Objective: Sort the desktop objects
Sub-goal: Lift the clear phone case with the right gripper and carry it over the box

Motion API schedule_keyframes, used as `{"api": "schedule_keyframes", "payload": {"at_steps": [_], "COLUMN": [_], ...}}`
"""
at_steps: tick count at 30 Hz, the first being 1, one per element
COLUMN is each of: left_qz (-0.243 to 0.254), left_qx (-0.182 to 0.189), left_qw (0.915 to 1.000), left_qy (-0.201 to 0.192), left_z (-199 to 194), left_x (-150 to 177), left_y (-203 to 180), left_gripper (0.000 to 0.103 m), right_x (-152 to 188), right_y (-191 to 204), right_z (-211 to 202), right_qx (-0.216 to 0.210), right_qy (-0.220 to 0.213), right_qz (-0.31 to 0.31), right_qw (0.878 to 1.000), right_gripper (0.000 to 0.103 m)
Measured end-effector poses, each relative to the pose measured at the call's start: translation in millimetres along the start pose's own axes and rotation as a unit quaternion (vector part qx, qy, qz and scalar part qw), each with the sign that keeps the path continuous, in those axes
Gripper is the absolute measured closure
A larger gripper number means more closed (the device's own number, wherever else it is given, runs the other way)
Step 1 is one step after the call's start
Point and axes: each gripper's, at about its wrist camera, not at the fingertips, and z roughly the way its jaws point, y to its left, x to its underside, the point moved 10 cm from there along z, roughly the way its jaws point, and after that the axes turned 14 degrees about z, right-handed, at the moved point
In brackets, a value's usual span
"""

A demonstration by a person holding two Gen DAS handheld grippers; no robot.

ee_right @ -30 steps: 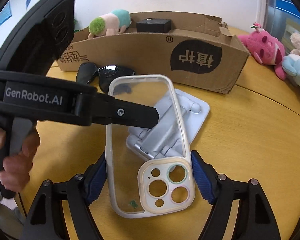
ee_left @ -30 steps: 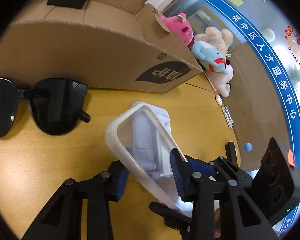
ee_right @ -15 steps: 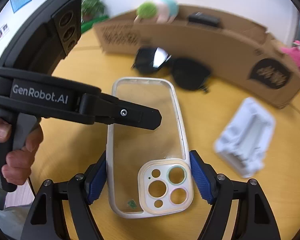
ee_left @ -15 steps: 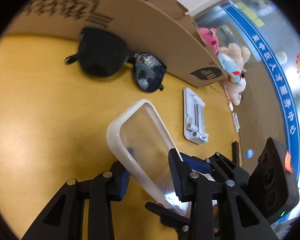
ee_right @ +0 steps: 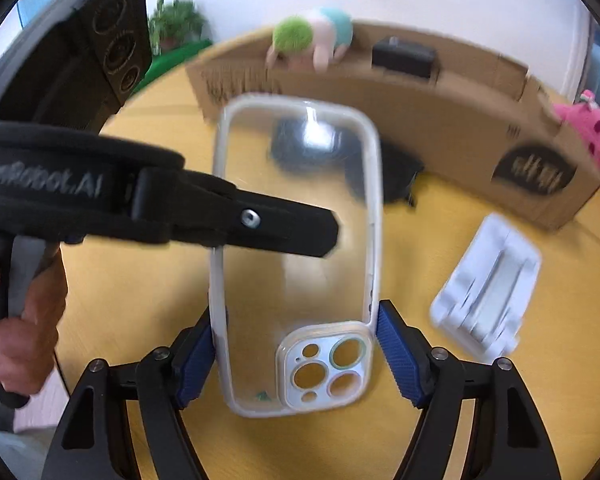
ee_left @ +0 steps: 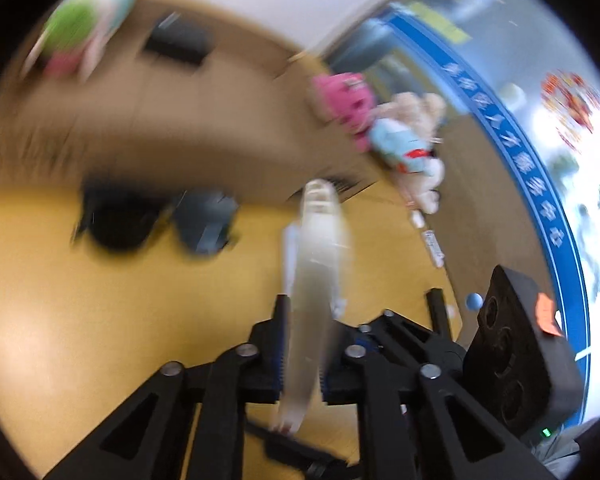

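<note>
Both fingers (ee_right: 396,350) pairs pinch the clear phone case (ee_right: 296,248) — two-handed handover mid-frame, above tabletop (ee_right: 500,412), box-bound probably.

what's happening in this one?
A person with a handheld gripper in each hand is passing a clear phone case between them above a yellow table. The left gripper is clamped across the case's faces; the right gripper brackets its camera end, though whether its pads press the case is unclear. Sunglasses and a white phone stand lie on the table beside a cardboard box. Both views are motion-blurred.
</note>
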Motion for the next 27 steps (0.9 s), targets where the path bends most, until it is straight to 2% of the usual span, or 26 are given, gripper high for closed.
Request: {"api": "schedule_keyframes", "payload": {"at_steps": [2,3,6,9,14,18,23,27], "left_qz": [0.051,0.069,0.094,0.121,0.158,0.192,0.213,0.219], "left_qx": [-0.026,-0.030,-0.021,-0.029,-0.031,-0.037,-0.035,-0.037], "left_qw": [0.9982,0.9968,0.9940,0.9901,0.9827,0.9744,0.9665,0.9636], "left_qy": [-0.017,-0.027,-0.052,-0.066,-0.091,-0.110,-0.138,-0.148], "left_z": [-11.7,-19.3,-35.4,-46.1,-58.0,-69.8,-89.7,-95.4], "left_x": [-37.9,-56.9,-104.3,-132.4,-189.4,-237.6,-303.4,-340.2], "left_y": [-16.0,-22.9,-34.6,-44.2,-64.4,-76.2,-83.2,-78.2], "left_gripper": [0.100,0.100,0.100,0.100,0.100,0.100,0.100,0.100], "right_x": [-31.2,-54.6,-103.2,-134.1,-182.8,-235.0,-301.5,-345.1], "right_y": [12.7,13.2,11.4,12.0,10.5,5.0,-0.5,1.1], "right_z": [-22.5,-35.6,-65.7,-82.9,-111.3,-137.9,-169.1,-181.2], "right_qx": [0.000,0.017,0.007,0.008,0.009,0.009,0.005,0.006], "right_qy": [-0.043,-0.068,-0.120,-0.147,-0.187,-0.216,-0.234,-0.237], "right_qz": [-0.023,-0.029,-0.031,-0.034,-0.036,-0.038,-0.051,-0.066], "right_qw": [0.999,0.997,0.992,0.989,0.982,0.976,0.971,0.969], "right_gripper": [0.031,0.031,0.031,0.031,0.031,0.031,0.031,0.031]}}
